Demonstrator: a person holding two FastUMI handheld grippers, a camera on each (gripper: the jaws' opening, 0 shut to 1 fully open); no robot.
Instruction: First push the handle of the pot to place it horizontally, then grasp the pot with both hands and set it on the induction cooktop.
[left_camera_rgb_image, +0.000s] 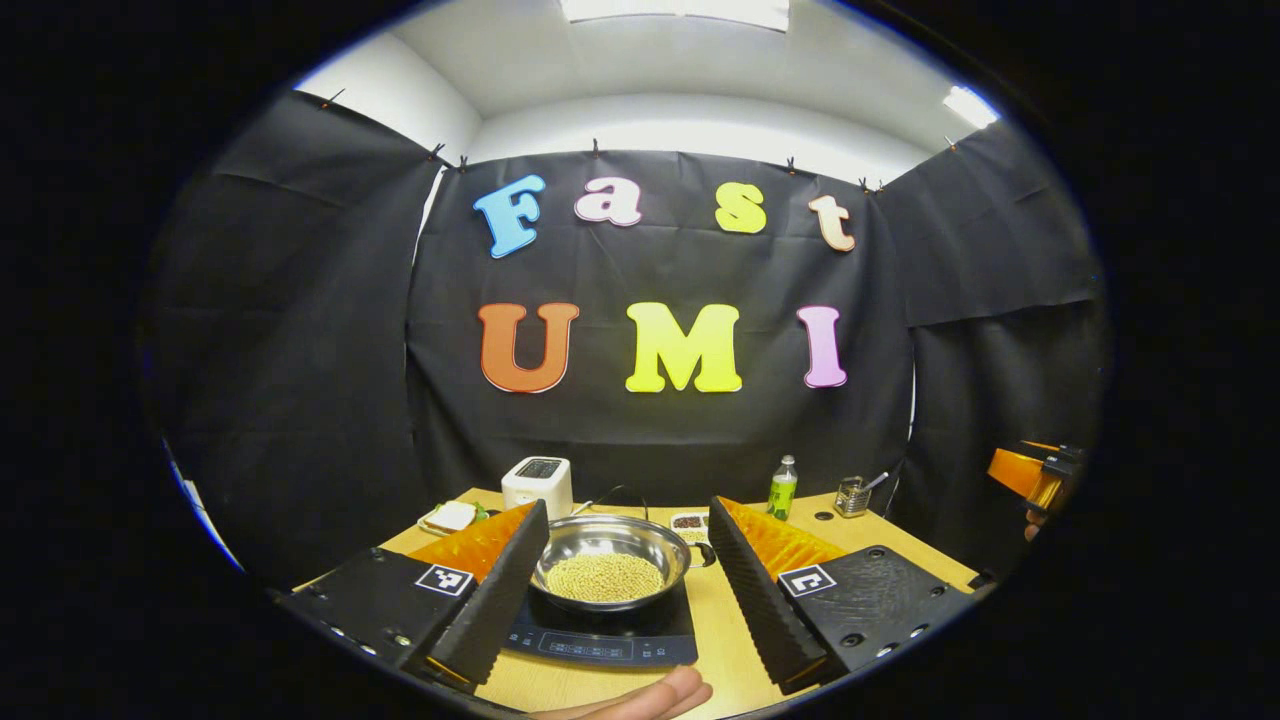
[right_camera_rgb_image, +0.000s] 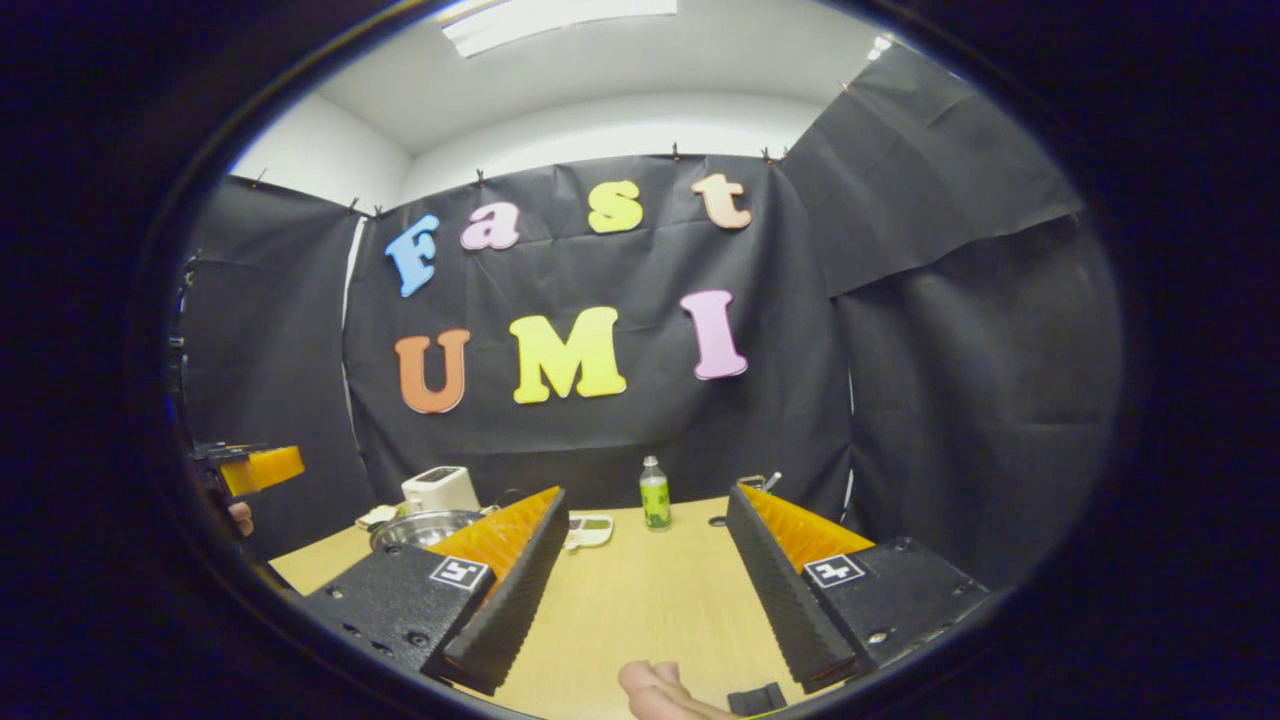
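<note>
A steel pot (left_camera_rgb_image: 605, 560) holding small yellow beans rests on the black induction cooktop (left_camera_rgb_image: 600, 635); its short dark handle (left_camera_rgb_image: 700, 553) points right. My left gripper (left_camera_rgb_image: 630, 590) is open, fingers wide on either side of the pot, above and nearer than it. In the right gripper view the pot (right_camera_rgb_image: 420, 527) sits far left, partly hidden behind a finger. My right gripper (right_camera_rgb_image: 650, 590) is open over bare wood, holding nothing. The right gripper (left_camera_rgb_image: 1035, 475) is also seen at the far right of the left gripper view, and the left gripper (right_camera_rgb_image: 250, 468) at the left edge of the right gripper view.
A white toaster (left_camera_rgb_image: 538, 485), a plate with a sandwich (left_camera_rgb_image: 452, 517), a small snack dish (left_camera_rgb_image: 688, 522), a green bottle (left_camera_rgb_image: 782, 489) and a utensil cup (left_camera_rgb_image: 852, 496) line the back of the wooden table (right_camera_rgb_image: 640, 600). A person's fingers (left_camera_rgb_image: 640, 700) show at the bottom.
</note>
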